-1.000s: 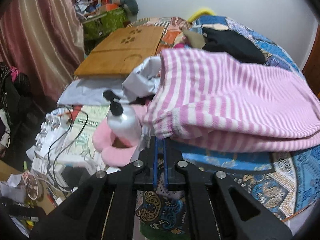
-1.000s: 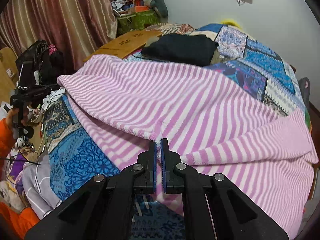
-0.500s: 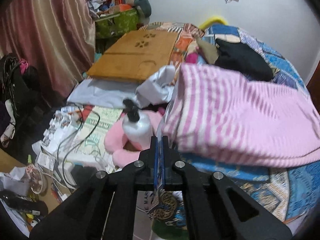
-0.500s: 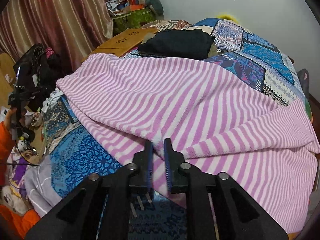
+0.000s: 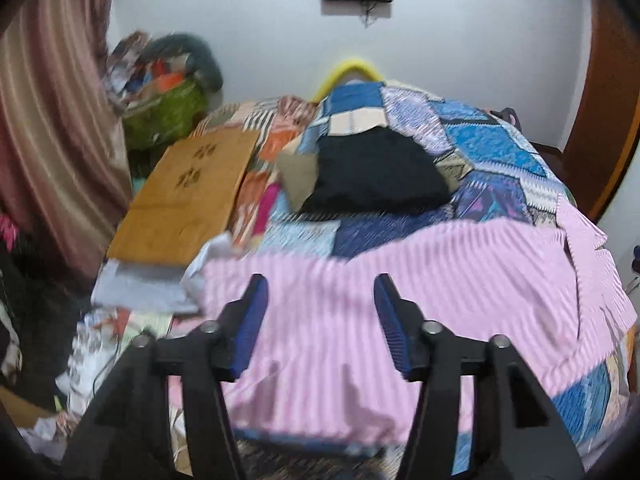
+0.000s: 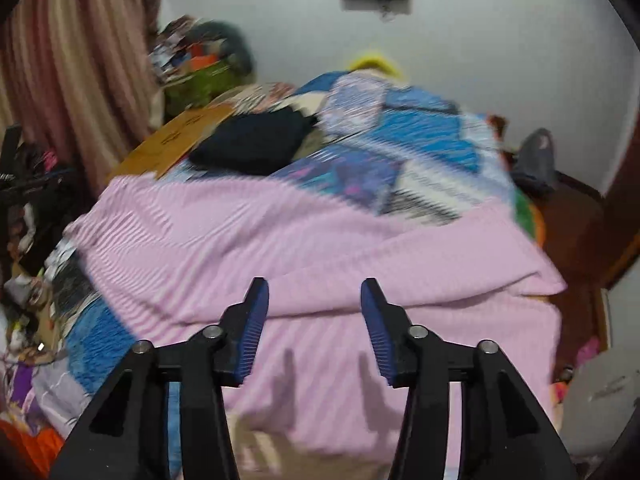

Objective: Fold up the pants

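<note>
The pink-and-white striped pants (image 5: 420, 280) lie folded across the near part of the patchwork bed (image 5: 480, 148). My left gripper (image 5: 320, 320) hovers above their left end with its jaws opening and nothing between the pads. In the right wrist view the same pants (image 6: 320, 248) show a fold edge running across the middle. My right gripper (image 6: 314, 320) hangs over that fold, jaws opening, and no cloth is pinched between them. Both views are motion-blurred.
A folded black garment (image 5: 376, 176) rests further back on the bed. A wooden lap tray (image 5: 188, 196) lies at the bed's left edge. Clutter and a green basket (image 5: 168, 112) fill the floor by the striped curtain (image 5: 48, 140). A brown door (image 5: 608, 100) stands at the right.
Both grippers went from shut on the pants' edge to open and let the fabric go. Both then rose and pulled back, so the folded pants now lie below them.
</note>
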Demonstrator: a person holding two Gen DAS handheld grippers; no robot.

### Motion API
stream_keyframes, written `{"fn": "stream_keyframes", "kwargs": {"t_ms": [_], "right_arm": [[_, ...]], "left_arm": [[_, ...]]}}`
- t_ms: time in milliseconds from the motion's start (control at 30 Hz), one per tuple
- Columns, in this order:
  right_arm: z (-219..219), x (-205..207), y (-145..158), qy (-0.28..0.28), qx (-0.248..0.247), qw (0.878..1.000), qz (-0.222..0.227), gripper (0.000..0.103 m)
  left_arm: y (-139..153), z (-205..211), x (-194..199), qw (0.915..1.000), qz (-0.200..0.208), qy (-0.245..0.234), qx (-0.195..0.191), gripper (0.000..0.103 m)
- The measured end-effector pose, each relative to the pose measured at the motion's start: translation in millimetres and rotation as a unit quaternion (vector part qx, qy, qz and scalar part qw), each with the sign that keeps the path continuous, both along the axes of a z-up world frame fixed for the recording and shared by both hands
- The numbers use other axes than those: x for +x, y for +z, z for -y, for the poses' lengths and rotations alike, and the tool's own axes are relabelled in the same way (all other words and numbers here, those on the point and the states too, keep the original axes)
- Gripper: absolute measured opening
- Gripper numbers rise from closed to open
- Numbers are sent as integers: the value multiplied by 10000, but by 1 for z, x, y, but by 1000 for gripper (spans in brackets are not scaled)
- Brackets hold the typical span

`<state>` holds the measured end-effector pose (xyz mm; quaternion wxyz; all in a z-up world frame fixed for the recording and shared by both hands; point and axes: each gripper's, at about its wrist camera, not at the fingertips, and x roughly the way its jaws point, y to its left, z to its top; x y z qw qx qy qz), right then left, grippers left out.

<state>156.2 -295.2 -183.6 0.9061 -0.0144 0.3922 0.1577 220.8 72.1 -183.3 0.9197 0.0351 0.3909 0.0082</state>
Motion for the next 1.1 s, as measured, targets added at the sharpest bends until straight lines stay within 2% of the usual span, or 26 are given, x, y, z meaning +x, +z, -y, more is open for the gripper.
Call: {"fn": "stream_keyframes", "kwargs": {"t_ms": [133,200,267,533,767,967,1033,1067,1100], "right_arm": [[45,26,6,-407,14,9991,116,45],[66,43,5,-574,16,9983,142,45],[84,63,1,-754,2,9971,131,45],[130,149,-43,-1129,4,9933,-242,45],[146,221,-91,-1244,-134,9907,-527,45],[149,253,-130,-1194,-367,9885,-854,45],[151,256,-139,-1162,-277,9887,-905,45],[152,255,-142,-1189,-222,9888,-869,41],[154,253,-142,-1234,-229,9886,-838,31]], "left_arm": [[2,44,31,9995,-84,-246,-199,61],[-1,69,48,9992,-73,-340,-189,76],[-7,90,66,9992,-25,-394,-91,81],[-50,146,137,9952,-614,-753,-84,81],[-77,168,177,9928,-814,-883,3,81],[-100,174,199,9914,-1018,-822,-13,81],[-106,175,202,9908,-1084,-815,-30,81],[-108,176,203,9907,-1094,-815,-28,81],[-110,177,203,9906,-1098,-819,-15,81]]}}
